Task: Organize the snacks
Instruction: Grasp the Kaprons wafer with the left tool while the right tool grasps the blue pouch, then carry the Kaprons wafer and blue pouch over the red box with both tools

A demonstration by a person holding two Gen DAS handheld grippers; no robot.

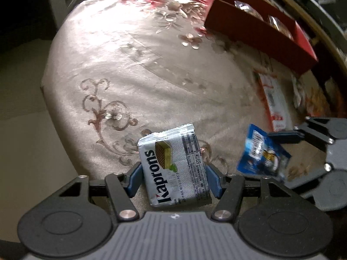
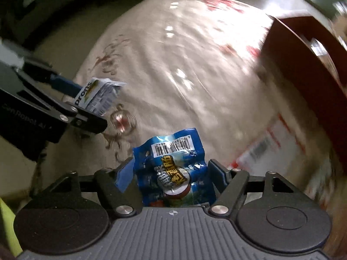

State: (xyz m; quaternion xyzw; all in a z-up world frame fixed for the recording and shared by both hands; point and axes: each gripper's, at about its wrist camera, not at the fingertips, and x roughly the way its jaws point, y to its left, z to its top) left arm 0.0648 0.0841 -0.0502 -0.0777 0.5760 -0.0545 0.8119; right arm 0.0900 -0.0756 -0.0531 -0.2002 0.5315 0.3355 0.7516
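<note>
Left wrist view: left gripper pads clamp silver Kaprons wafer pack above floral tablecloth; red divided box far right. Right wrist view: right gripper fingers pinch blue snack pouch, approx. half-spread; white/red packet on cloth, blurred.

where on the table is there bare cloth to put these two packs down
Bare cloth spreads wide between the Kaprons pack and the red box. It is crowded on the right, where the red-and-white packet and other wrappers lie below the box, beside the blue packet.
</note>
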